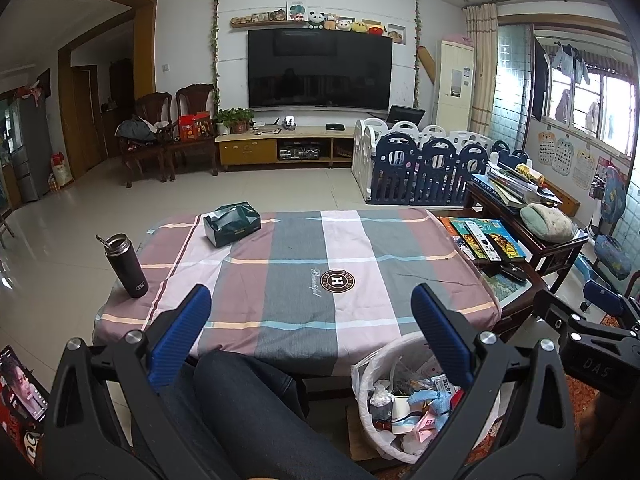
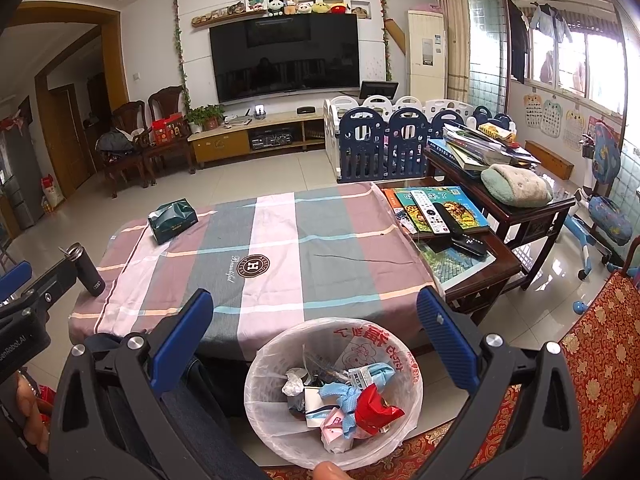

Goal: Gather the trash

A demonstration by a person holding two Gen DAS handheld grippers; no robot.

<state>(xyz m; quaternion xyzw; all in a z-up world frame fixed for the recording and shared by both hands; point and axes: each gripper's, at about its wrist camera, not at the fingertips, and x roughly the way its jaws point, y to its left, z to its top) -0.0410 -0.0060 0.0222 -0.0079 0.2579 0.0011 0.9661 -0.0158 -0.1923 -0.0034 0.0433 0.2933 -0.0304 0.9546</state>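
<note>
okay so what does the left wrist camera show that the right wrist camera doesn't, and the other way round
Only the left wrist view shows the phone screen at the lower left and the right gripper's body at its right edge.

Only the right wrist view shows the red wrapper on top of the trash, the patterned red cushion, and the left gripper at its left edge.

Both show the lined trash bin, the plaid-covered table, the tissue box, the dark bottle, and open, empty jaws.
</note>
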